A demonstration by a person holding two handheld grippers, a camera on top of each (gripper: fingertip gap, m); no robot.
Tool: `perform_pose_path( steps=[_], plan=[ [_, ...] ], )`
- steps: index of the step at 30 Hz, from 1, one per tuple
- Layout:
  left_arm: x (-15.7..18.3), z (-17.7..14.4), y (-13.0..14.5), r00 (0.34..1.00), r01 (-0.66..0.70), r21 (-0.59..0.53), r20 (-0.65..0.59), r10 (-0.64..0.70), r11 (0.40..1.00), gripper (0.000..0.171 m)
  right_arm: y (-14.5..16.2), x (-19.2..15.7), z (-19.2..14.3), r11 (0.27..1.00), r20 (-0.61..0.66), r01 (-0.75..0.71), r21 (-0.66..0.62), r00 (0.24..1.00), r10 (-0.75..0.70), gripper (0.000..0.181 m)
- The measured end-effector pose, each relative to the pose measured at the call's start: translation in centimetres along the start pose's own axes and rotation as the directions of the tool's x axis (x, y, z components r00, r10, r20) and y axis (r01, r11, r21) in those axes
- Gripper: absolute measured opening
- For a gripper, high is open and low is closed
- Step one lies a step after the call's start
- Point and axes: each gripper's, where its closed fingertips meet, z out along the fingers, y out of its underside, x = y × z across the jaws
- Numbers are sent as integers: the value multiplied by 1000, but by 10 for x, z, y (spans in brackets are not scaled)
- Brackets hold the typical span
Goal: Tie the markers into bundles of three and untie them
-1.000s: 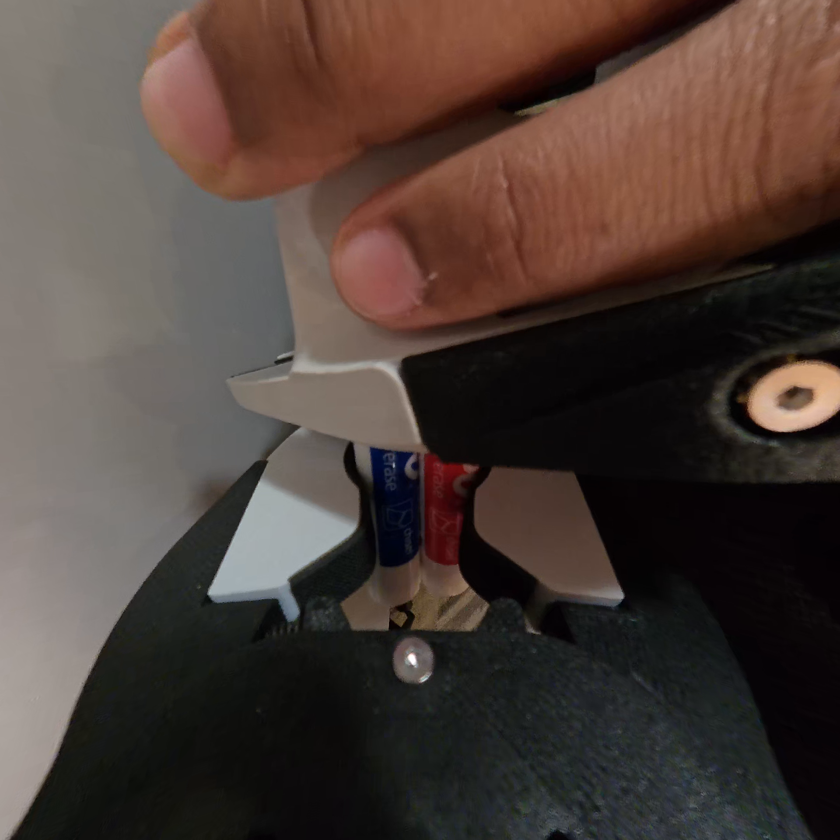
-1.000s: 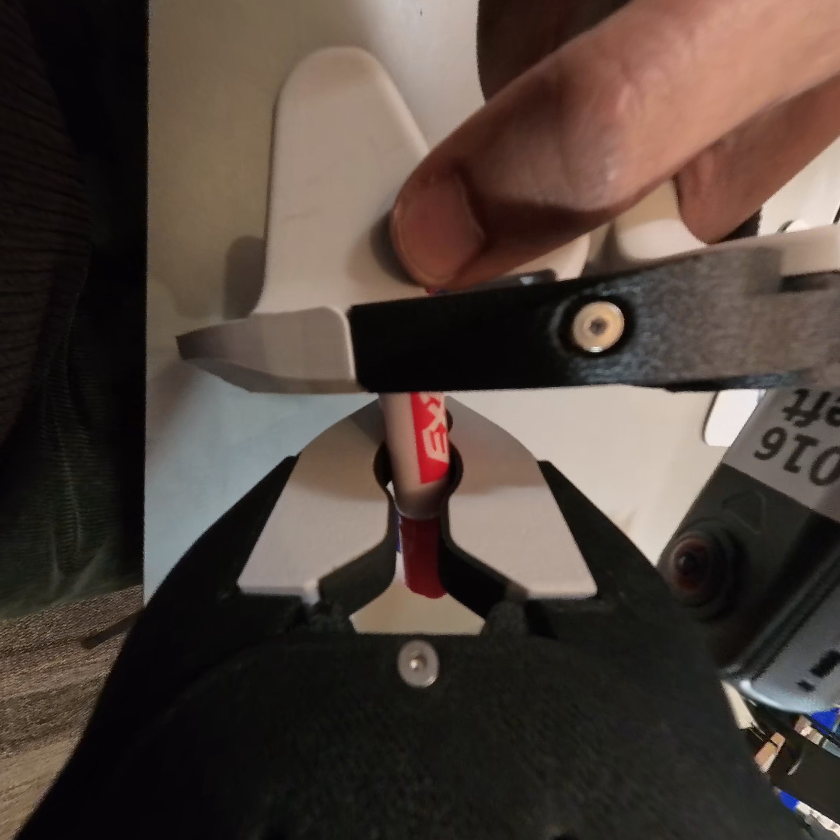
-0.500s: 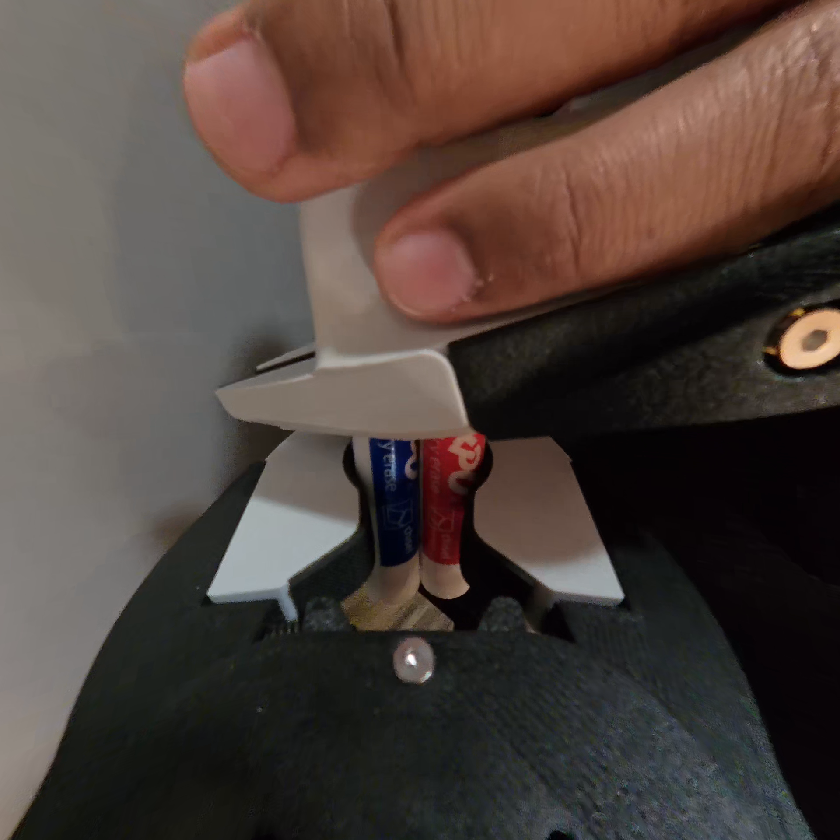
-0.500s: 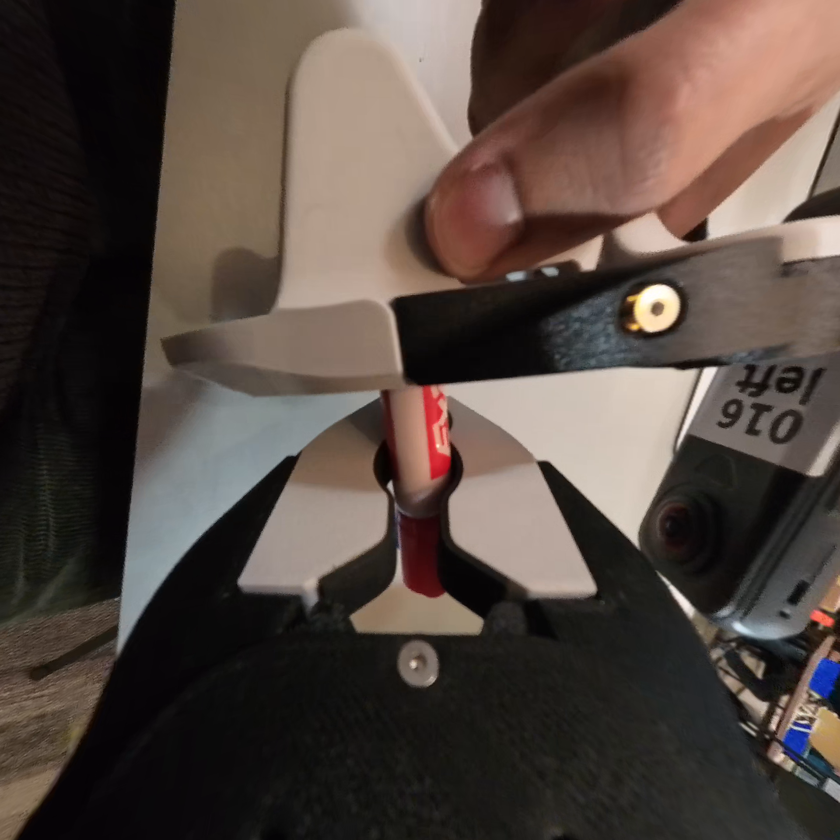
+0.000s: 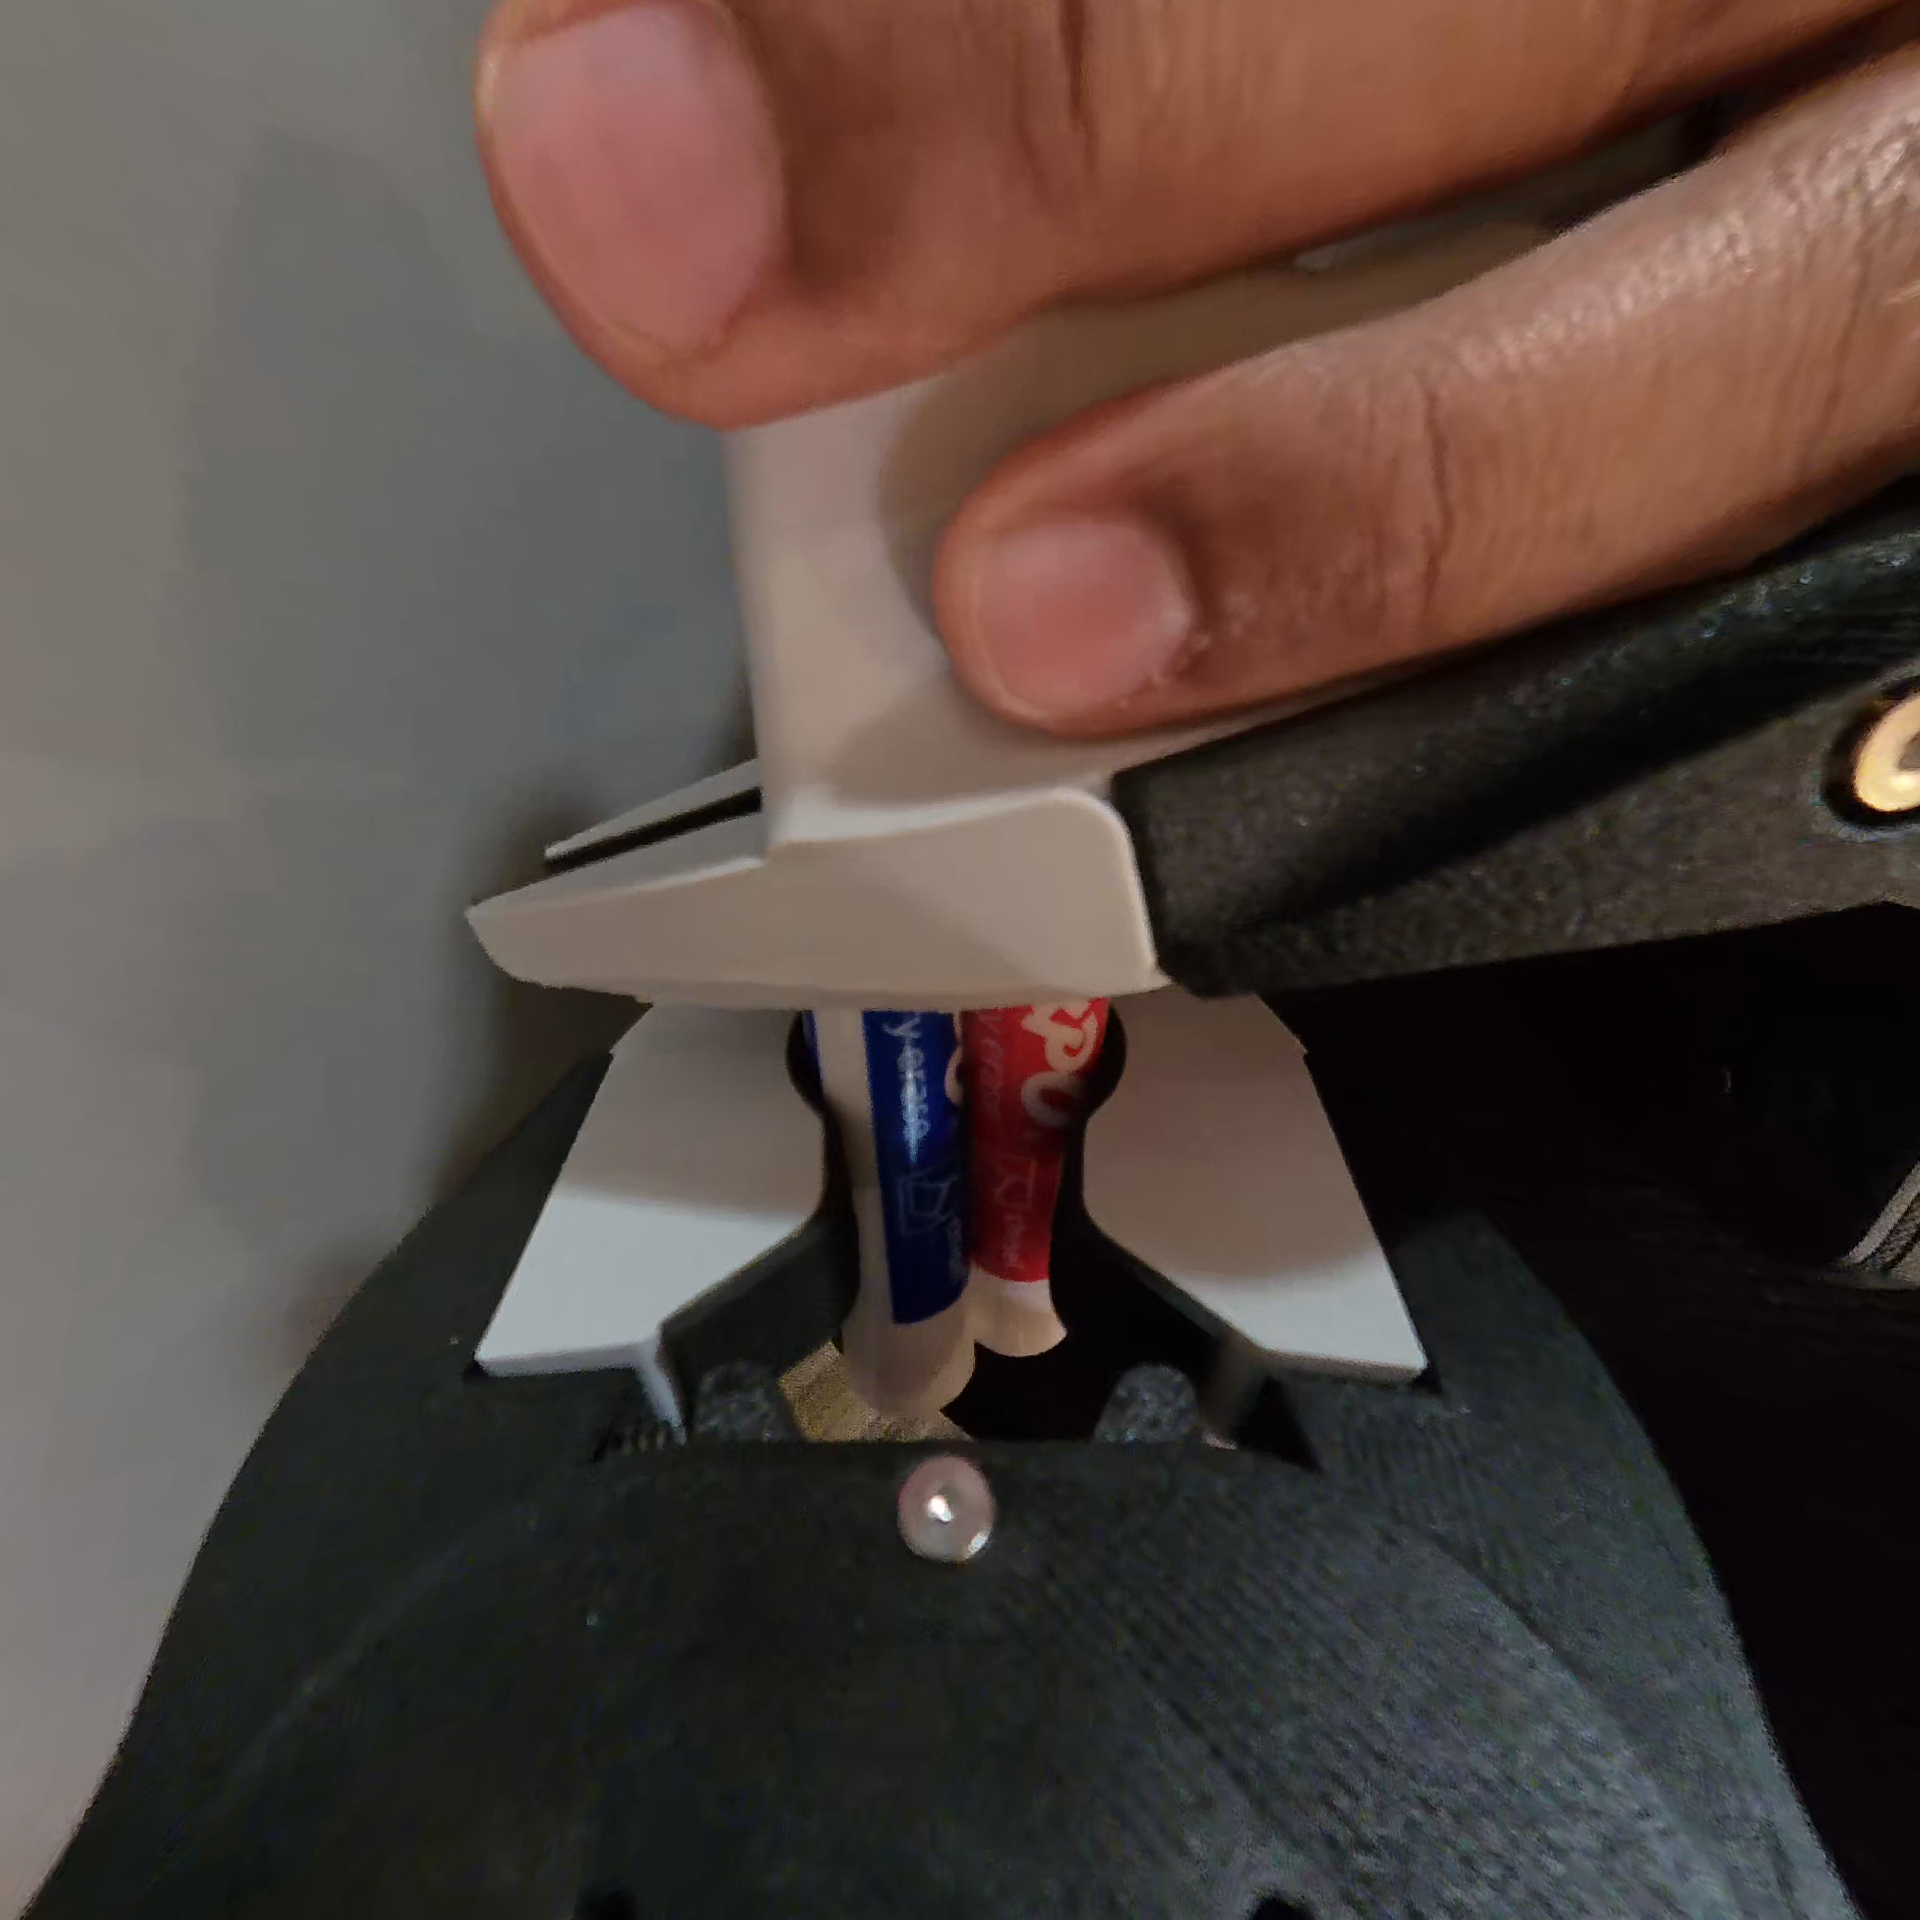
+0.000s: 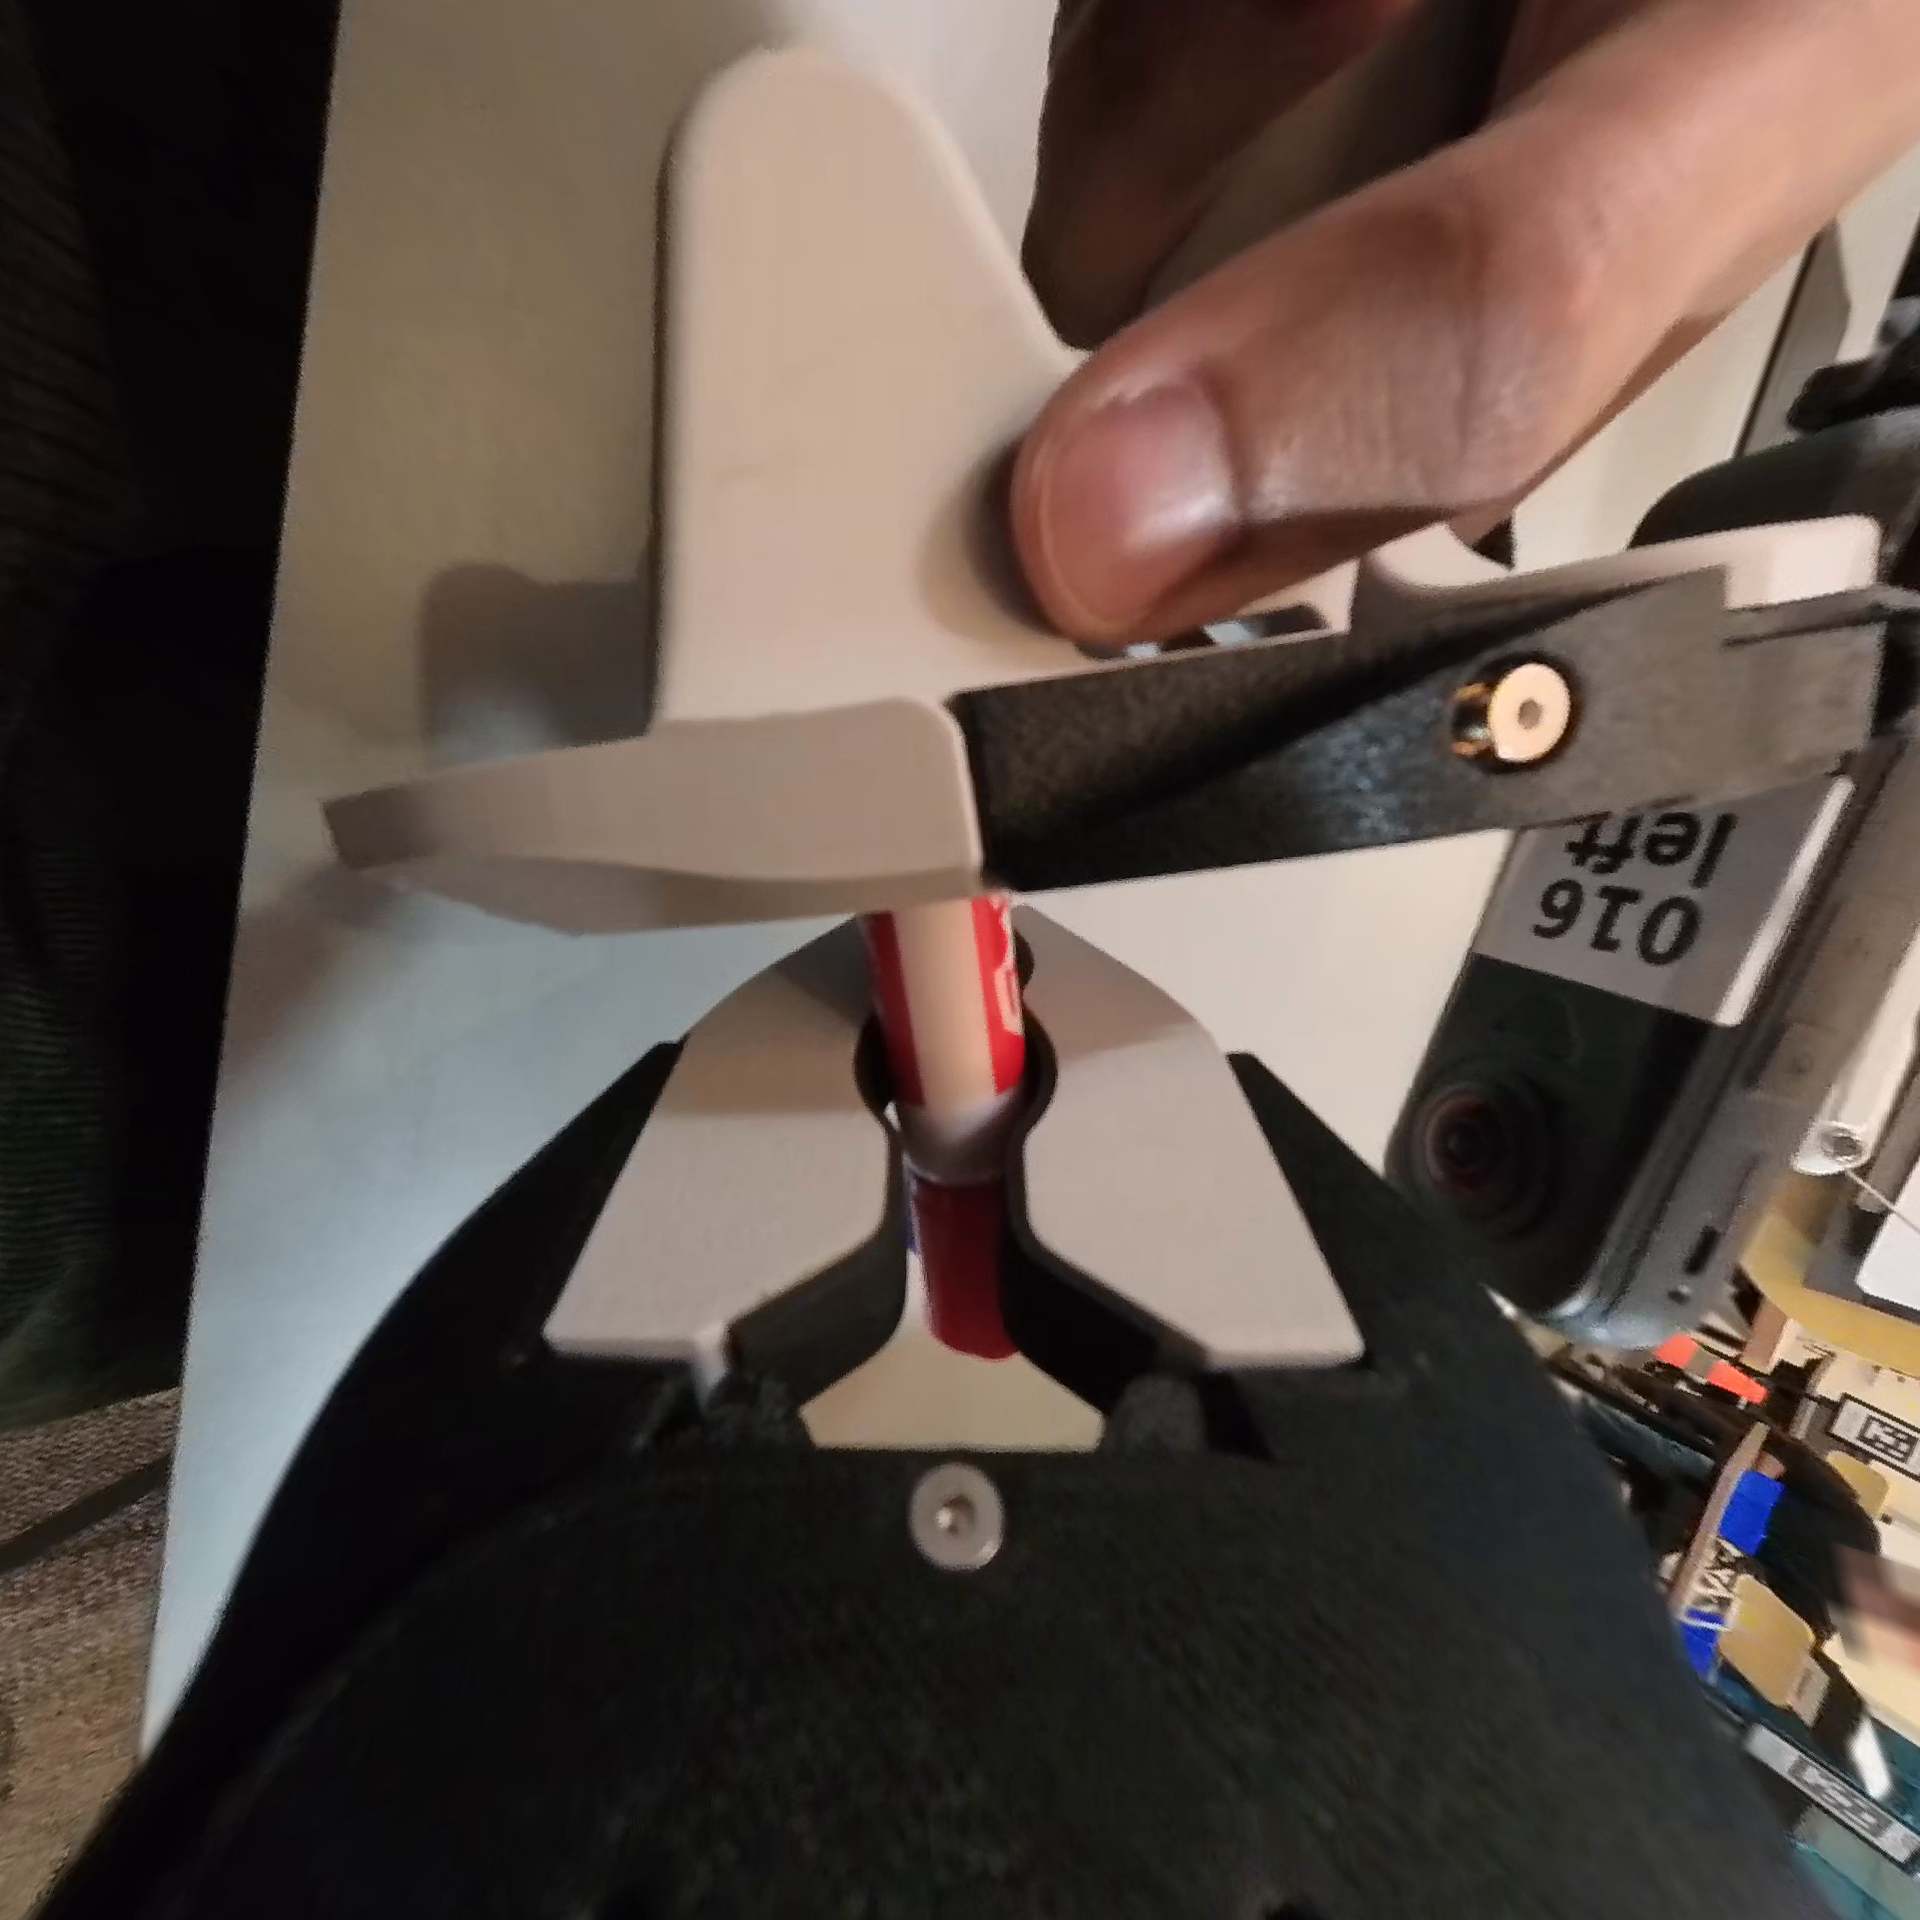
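In the left wrist view my left gripper (image 5: pixel 956 1049) is shut on a blue marker (image 5: pixel 914 1174) and a red marker (image 5: pixel 1023 1153) held side by side. A white finger (image 5: pixel 831 914) of the right gripper crosses just above them, with a person's hand (image 5: pixel 1143 260) on it. In the right wrist view my right gripper (image 6: pixel 951 987) is shut on the red marker (image 6: pixel 951 1029), whose red cap (image 6: pixel 961 1268) points back at me. A sliver of blue (image 6: pixel 912 1216) shows beside it. The left gripper's white finger (image 6: pixel 727 821) crosses above, under a thumb (image 6: pixel 1143 488). Any third marker or tie is hidden.
A white table top (image 6: pixel 468 416) lies behind the grippers and shows grey in the left wrist view (image 5: pixel 260 623). The left gripper's camera (image 6: pixel 1507 1132) hangs at right. Cluttered shelves (image 6: pixel 1766 1507) are at lower right. Dark cloth (image 6: pixel 125 520) and carpet (image 6: pixel 83 1475) are at left. The tips of one gripper are about 8 cm away from the tips of the other.
Both grippers keep their hold on the markers. In each view the crossing gripper and hand have shifted right and tilted. The red marker has turned a little in the right gripper.
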Motion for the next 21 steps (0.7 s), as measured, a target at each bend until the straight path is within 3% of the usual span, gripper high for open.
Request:
perform_pose_path(
  steps=[15,21],
  plan=[
    [-4,-5,-4,999,9,65,34,-11,998,41,18,13,-2,998,-59,-31,-53,998,27,26],
    [-24,-30,-5,981,-12,162,192,-20,987,41,53,33,-11,988,-139,-127,-89,984,114,29]
  ],
)
